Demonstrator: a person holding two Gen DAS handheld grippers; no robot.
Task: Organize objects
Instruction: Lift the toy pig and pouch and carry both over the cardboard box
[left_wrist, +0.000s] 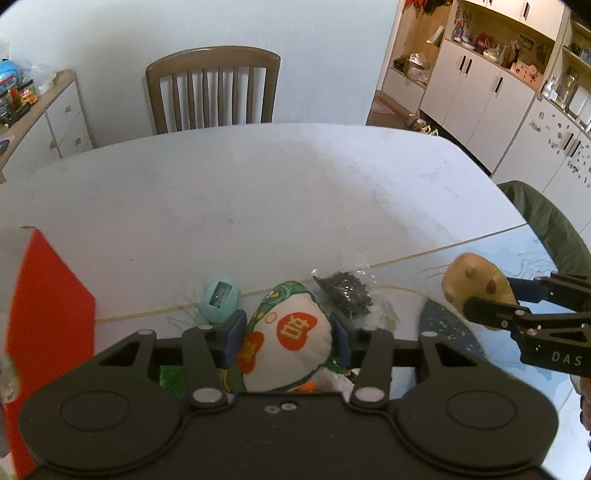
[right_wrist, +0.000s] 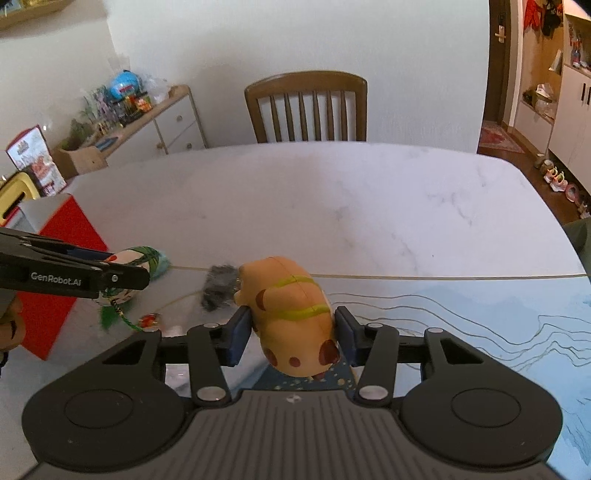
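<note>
Both grippers are carrying something at once. The left gripper (left_wrist: 288, 338) is squeezing a white and green cloth pouch (left_wrist: 286, 341) between its blue pads, jaws closed on the pouch's sides. In the right wrist view its green tassel (right_wrist: 110, 314) is dangling below, so the pouch is looking lifted off the table (left_wrist: 221, 206). The right gripper (right_wrist: 293, 334) is clamping a tan squishy toy (right_wrist: 291, 314) with red spots and a yellow-green stripe, pads pressing both flanks. Whether the toy is fully clear of the surface, cannot tell.

Lying on the table near the pouch: a teal pencil sharpener (left_wrist: 218, 300) and a small clear bag of dark bits (left_wrist: 343, 291), both untouched. A red box (left_wrist: 44, 325) is sitting at the left edge, just beside the left gripper.

Step in hand, by my reading: transport, both items gripped, drop spot not yet reached. The red box is probably the target, not certain. Next move is calling for carrying each item over its container, keeping the two grippers from colliding, watching that the tassel isn't snagging the sharpener, then opening the jaws.
</note>
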